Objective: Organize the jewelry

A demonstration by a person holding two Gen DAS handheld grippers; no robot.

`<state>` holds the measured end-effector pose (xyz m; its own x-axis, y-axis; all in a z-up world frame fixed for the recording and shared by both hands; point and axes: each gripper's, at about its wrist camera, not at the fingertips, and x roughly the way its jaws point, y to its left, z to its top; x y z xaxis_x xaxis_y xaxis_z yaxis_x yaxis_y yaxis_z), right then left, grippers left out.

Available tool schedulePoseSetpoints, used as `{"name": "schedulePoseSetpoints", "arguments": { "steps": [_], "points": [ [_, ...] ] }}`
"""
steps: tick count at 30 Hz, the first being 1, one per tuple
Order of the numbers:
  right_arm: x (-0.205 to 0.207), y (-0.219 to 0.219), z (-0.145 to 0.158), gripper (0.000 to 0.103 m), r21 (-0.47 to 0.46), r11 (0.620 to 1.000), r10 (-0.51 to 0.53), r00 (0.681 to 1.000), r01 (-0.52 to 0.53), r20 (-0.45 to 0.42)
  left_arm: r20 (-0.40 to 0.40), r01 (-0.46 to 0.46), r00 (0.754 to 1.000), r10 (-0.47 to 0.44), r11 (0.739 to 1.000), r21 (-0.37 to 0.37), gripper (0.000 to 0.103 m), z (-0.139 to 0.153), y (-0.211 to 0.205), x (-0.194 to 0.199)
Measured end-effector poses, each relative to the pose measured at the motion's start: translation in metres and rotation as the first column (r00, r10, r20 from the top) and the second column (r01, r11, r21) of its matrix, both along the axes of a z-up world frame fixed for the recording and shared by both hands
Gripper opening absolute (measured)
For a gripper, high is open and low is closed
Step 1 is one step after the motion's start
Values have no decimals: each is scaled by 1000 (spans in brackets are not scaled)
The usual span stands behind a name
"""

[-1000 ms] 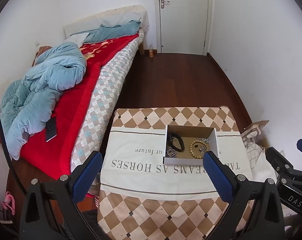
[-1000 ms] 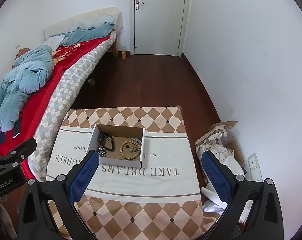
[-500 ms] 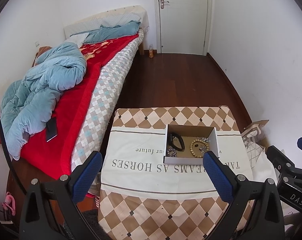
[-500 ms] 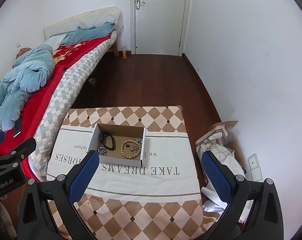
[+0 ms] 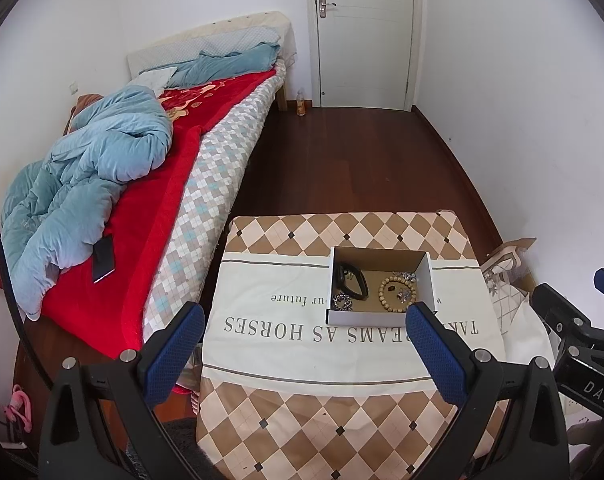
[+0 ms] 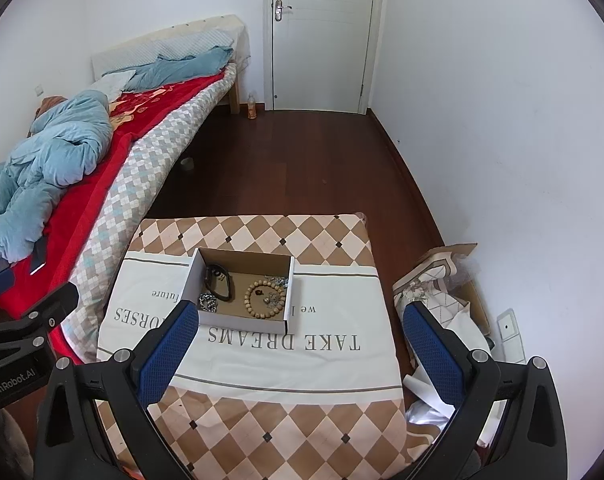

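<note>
One wall socket (image 6: 506,326) shows only from the right.

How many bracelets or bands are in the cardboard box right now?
3 clear ones in the box: black band at left, silver chain at near-left corner, wooden bead bracelet at right. Small silvery pieces beside the beads are unclear.

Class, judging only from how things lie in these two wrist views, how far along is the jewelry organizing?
Done: the wooden bead bracelet, black band and silver chain lie inside the cardboard box. In hand: nothing; the left gripper and right gripper hover open above the table. Left: no jewelry shows loose on the tablecloth.
</note>
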<state>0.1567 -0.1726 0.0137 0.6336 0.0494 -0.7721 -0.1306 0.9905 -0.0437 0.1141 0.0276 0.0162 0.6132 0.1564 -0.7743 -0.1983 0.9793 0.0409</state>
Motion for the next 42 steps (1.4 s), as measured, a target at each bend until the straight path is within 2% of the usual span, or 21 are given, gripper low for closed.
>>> {"name": "schedulePoseSetpoints", "arguments": {
  "steps": [42],
  "points": [
    [0, -2, 13, 103, -10, 1000, 14, 1000, -13, 6, 6, -3, 1000, 3, 1000, 6, 103, 7, 0, -5]
  ]
}}
